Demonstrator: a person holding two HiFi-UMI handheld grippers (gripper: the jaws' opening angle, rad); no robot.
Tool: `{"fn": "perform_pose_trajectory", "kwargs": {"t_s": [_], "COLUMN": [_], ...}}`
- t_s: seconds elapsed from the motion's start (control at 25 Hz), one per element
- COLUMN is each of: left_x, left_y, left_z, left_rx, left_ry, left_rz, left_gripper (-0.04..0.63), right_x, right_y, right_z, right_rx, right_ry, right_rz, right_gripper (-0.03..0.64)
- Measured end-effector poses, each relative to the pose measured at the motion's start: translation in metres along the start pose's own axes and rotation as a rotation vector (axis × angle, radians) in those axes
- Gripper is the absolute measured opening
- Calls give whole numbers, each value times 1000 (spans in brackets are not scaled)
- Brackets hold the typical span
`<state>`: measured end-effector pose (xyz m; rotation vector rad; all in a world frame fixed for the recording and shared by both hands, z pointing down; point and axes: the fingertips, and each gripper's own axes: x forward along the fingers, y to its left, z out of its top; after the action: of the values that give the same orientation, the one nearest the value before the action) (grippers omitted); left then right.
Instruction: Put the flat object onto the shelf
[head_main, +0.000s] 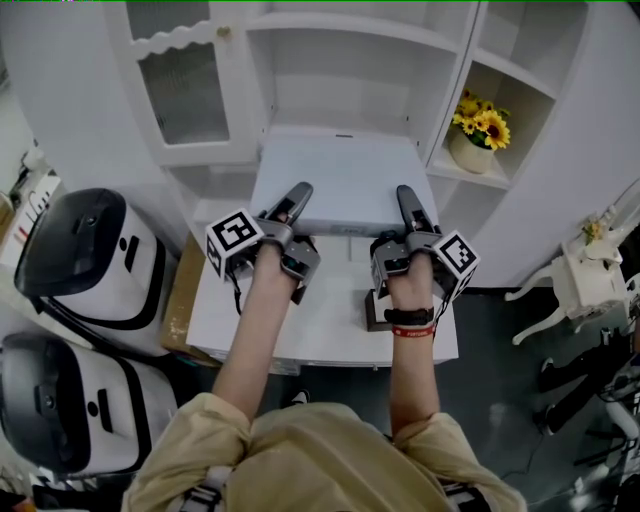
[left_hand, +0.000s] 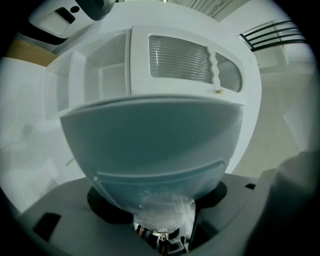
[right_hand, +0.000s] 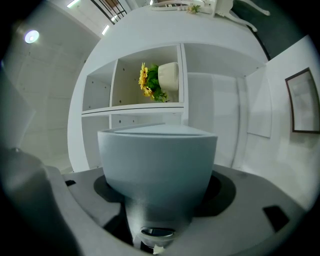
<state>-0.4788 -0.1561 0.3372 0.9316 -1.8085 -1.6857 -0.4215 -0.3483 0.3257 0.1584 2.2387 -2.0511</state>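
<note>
A flat white box (head_main: 340, 180) is held level in front of the white shelf unit (head_main: 340, 70), its far edge near the middle open compartment. My left gripper (head_main: 298, 197) is shut on the box's near left edge and my right gripper (head_main: 405, 200) on its near right edge. In the left gripper view the box (left_hand: 155, 145) fills the space between the jaws, with the shelf's ribbed glass door (left_hand: 180, 60) behind it. The right gripper view shows the box (right_hand: 157, 165) clamped the same way, below the compartment with the flower pot (right_hand: 167, 77).
A pot of sunflowers (head_main: 480, 135) stands in the right compartment. A glass door (head_main: 185, 90) closes the left one. Below my hands is a white table (head_main: 330, 325) with a small dark block (head_main: 375, 312). Two white-and-black machines (head_main: 85, 250) and cardboard (head_main: 185, 290) are at left, white furniture (head_main: 585, 275) at right.
</note>
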Motion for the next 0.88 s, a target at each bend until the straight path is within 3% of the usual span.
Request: {"fn": "perform_pose_trajectory", "kwargs": {"t_s": [0.88], "left_x": [79], "left_y": [18], "left_z": [55], "left_rx": [2], "left_ry": [11], "left_rz": [14], "left_gripper": [314], "right_x": [94], "right_y": [-22], "right_z": [24], "right_rx": [3], "right_ry": [-6], "right_rz": [4], "right_gripper": [341]}}
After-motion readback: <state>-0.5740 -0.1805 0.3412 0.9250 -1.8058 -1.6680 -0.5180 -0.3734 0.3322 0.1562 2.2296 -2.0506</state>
